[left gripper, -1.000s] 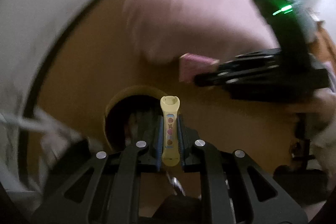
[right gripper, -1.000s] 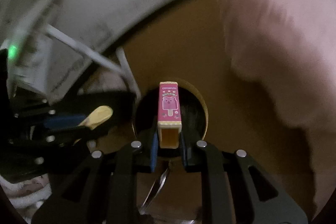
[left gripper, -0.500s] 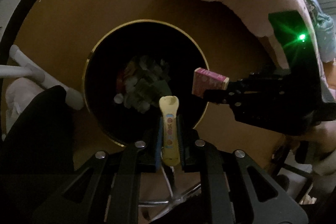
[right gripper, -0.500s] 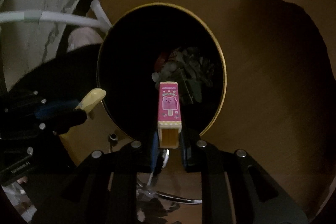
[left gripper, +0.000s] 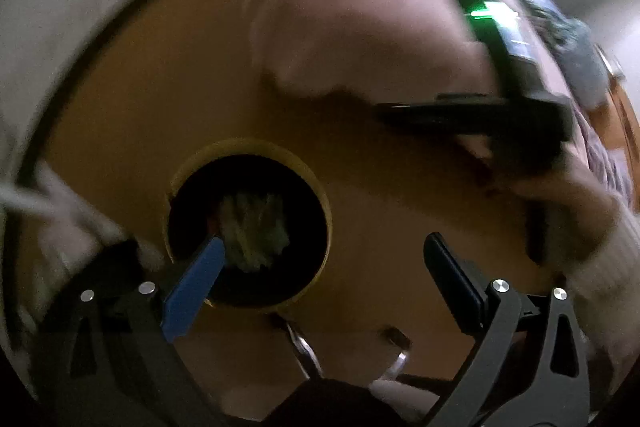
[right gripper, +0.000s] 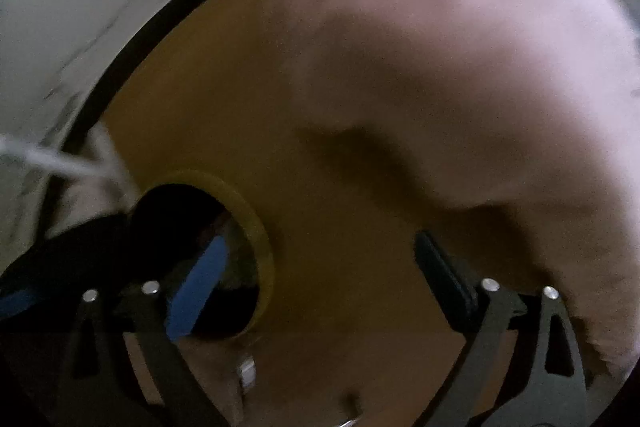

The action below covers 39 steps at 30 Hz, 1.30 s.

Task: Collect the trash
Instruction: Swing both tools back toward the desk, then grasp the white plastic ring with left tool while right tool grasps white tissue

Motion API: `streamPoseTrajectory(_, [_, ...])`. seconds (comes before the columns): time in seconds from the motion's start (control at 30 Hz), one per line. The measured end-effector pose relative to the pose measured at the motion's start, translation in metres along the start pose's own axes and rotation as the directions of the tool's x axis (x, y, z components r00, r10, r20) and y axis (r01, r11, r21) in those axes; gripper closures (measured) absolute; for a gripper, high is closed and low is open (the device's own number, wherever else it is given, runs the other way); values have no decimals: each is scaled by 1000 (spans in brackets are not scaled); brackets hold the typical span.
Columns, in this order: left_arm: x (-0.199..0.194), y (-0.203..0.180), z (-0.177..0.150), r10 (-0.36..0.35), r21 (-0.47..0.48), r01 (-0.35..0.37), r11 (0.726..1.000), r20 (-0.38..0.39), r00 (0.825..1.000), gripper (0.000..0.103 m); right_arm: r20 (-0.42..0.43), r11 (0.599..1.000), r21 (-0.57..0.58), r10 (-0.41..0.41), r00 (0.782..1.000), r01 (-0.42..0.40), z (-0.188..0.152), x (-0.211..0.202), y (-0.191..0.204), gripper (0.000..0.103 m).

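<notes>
While both frames are blurred by motion, each wrist view shows 2 fingers spread wide and opening, with nothing between them. Left gripper [left gripper: 320, 259]: a blue pad [left gripper: 192, 291] at lower left and a dark finger [left gripper: 456, 279] at lower right, released. Between and behind them stands the bin [left gripper: 320, 195] – round, dark inside, with a yellowish rim – on a brown floor [left gripper: 140, 87]. Trash [left gripper: 254, 233], a pale crumpled heap, lies at the bottom of the bin; single items in it cannot be told apart. Right gripper [left gripper: 472, 115] crosses the upper right of the left view as a dark bar carried by a hand [left gripper: 560, 195] in a pale sleeve, a green light [left gripper: 480, 13] glowing on its housing; its fingers cannot be read there. Right wrist view: right gripper [right gripper: 316, 275] with a blue pad [right gripper: 200, 287] lying over the bin mouth and a dark finger [right gripper: 444, 279] over bare floor [right gripper: 340, 247], likewise released. Bin [right gripper: 256, 227] sits at lower left, half hidden by a dark shape. Pink cloth [right gripper: 460, 67] fills the upper right of both views – its edge overhangs the floor. White pale surface [right gripper: 80, 7] and a thin white tube [right gripper: 52, 163] lie at left. No brand, label or writing can be read in either view
</notes>
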<state>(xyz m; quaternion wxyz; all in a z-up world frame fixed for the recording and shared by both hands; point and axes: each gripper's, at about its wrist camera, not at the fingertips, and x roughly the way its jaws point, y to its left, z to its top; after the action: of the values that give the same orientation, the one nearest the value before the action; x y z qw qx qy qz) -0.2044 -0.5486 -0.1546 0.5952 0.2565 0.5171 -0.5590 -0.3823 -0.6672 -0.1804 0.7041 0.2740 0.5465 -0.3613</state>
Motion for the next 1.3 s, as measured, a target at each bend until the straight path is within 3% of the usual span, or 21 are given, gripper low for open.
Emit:
streamPoseTrajectory(0.07, [-56, -21, 2, 39, 80, -50, 996, 135, 990, 6, 91, 992, 20, -125, 988, 124, 11, -39, -4, 9])
streamPoseTrajectory(0.13, [-113, -27, -1, 90, 91, -119, 989, 269, 959, 6, 230, 988, 46, -155, 961, 148, 19, -90, -1, 9])
streamPoseTrajectory(0.23, [-193, -6, -16, 207, -4, -227, 974, 429, 879, 6, 393, 995, 57, -101, 914, 86, 24, -151, 15, 7])
streamPoseTrajectory(0.33, [-258, 48, -49, 390, -204, -332, 921, 495, 777, 6, 516, 999, 3, 30, 856, -37, 29, -205, 54, 7])
streamPoseTrajectory(0.37, [-281, 80, -70, 481, -316, -367, 875, 485, 730, 6, 540, 997, -33, 79, 838, -72, 31, -219, 72, 7])
streamPoseTrajectory(0.43, [-307, 124, -104, 599, -469, -397, 789, 442, 668, 6, 563, 987, -109, 160, 811, -119, 30, -238, 110, 7])
streamPoseTrajectory(0.47, [-321, 152, -129, 668, -567, -403, 718, 398, 629, 6, 561, 976, -161, 214, 799, -148, 28, -247, 133, 7])
streamPoseTrajectory(0.5, [-334, 182, -155, 717, -650, -401, 646, 336, 610, 6, 552, 959, -216, 273, 788, -181, 23, -255, 158, 7])
streamPoseTrajectory(0.6, [-361, 245, -216, 757, -783, -354, 511, 215, 617, 6, 500, 890, -377, 429, 752, -258, 4, -273, 226, 7])
streamPoseTrajectory(0.67, [-376, 272, -246, 755, -816, -333, 472, 179, 630, 6, 442, 828, -485, 508, 739, -279, -6, -279, 275, 7])
streamPoseTrajectory(0.7, [-380, 284, -253, 747, -806, -347, 479, 168, 643, 6, 424, 807, -521, 528, 736, -279, -8, -279, 289, 7])
streamPoseTrajectory(0.77, [-383, 308, -259, 736, -751, -413, 516, 142, 662, 6, 394, 769, -584, 549, 737, -260, -25, -285, 332, 7])
streamPoseTrajectory(0.83, [-383, 327, -258, 715, -668, -469, 578, 138, 685, 6, 360, 736, -626, 566, 741, -258, -33, -283, 364, 7])
streamPoseTrajectory(0.93, [-385, 362, -258, 599, -549, -431, 716, 167, 783, 6, 314, 703, -654, 587, 746, -278, -41, -280, 391, 7])
streamPoseTrajectory(1.0, [-388, 383, -252, 543, -495, -404, 769, 173, 822, 9, 290, 684, -672, 595, 750, -283, -48, -280, 405, 7])
streamPoseTrajectory(1.07, [-388, 398, -244, 506, -413, -406, 815, 166, 847, 18, 283, 674, -687, 591, 756, -270, -50, -277, 416, 7])
streamPoseTrajectory(1.1, [-387, 401, -240, 517, -377, -434, 818, 153, 842, 21, 283, 673, -691, 586, 759, -263, -54, -277, 419, 7])
streamPoseTrajectory(1.17, [-388, 407, -234, 481, -304, -422, 854, 154, 863, 24, 278, 668, -703, 577, 768, -247, -53, -278, 424, 7])
streamPoseTrajectory(1.3, [-386, 411, -225, 446, -229, -407, 884, 152, 882, 25, 279, 663, -715, 560, 780, -220, -52, -279, 434, 7])
